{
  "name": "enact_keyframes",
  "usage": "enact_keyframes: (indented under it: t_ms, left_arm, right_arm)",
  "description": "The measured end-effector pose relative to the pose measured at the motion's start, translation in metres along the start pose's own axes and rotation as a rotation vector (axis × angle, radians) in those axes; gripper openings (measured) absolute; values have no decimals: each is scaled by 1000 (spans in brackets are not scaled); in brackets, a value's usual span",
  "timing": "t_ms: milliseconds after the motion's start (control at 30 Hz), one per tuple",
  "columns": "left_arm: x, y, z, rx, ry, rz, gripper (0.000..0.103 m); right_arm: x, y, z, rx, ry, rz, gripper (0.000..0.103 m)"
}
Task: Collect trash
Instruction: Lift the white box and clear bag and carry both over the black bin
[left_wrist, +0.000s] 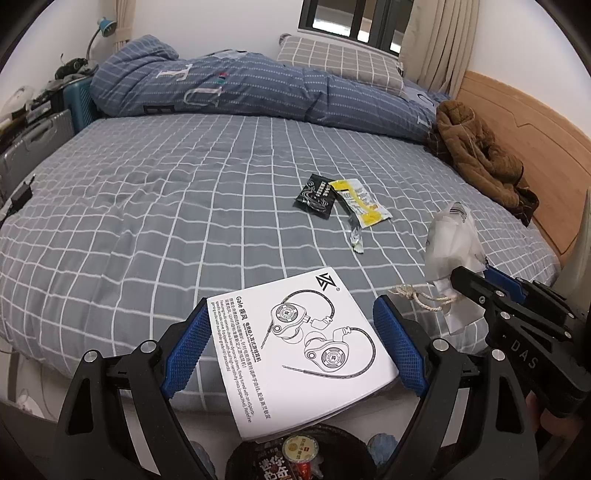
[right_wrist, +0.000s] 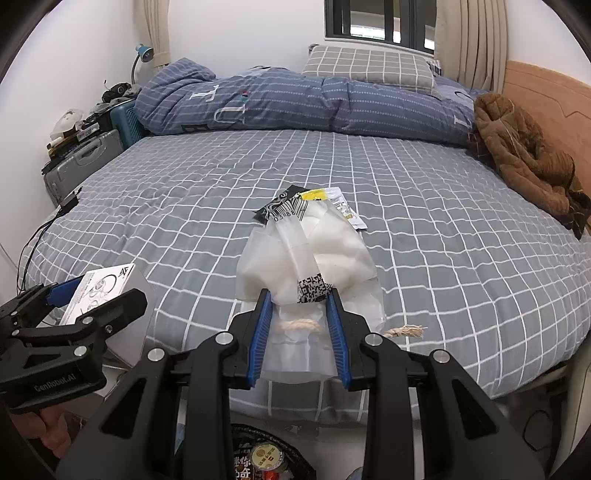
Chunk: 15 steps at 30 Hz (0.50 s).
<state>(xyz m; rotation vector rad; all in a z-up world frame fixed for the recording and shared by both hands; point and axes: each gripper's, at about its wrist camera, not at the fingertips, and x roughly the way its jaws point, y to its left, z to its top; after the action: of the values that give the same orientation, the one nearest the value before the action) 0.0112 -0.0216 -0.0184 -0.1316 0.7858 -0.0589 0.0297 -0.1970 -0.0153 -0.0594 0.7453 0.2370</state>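
Observation:
My left gripper (left_wrist: 291, 347) is shut on a white earphone leaflet (left_wrist: 295, 350), holding it by its two side edges just off the bed's near edge; the leaflet also shows in the right wrist view (right_wrist: 107, 291). My right gripper (right_wrist: 299, 325) is shut on a translucent white plastic bag (right_wrist: 306, 266) with a twine cord (right_wrist: 402, 330). It shows in the left wrist view too (left_wrist: 452, 243). A black wrapper (left_wrist: 314, 195), a yellow wrapper (left_wrist: 364, 201) and a small foil scrap (left_wrist: 356, 240) lie on the grey checked bed sheet (left_wrist: 166, 221).
A bin with trash (left_wrist: 299, 454) sits below both grippers at the bed's edge. A blue duvet (left_wrist: 240, 88), a pillow (left_wrist: 340, 62) and a brown jacket (left_wrist: 480, 147) lie at the far side. Suitcases (left_wrist: 37, 136) stand at the left.

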Motion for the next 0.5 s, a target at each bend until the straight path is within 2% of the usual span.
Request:
enact_keyframes:
  t_ms: [500]
  left_arm:
    - [-24, -6, -36, -4, 21, -20, 85]
  right_arm:
    - [-24, 7, -29, 8, 18, 22, 29]
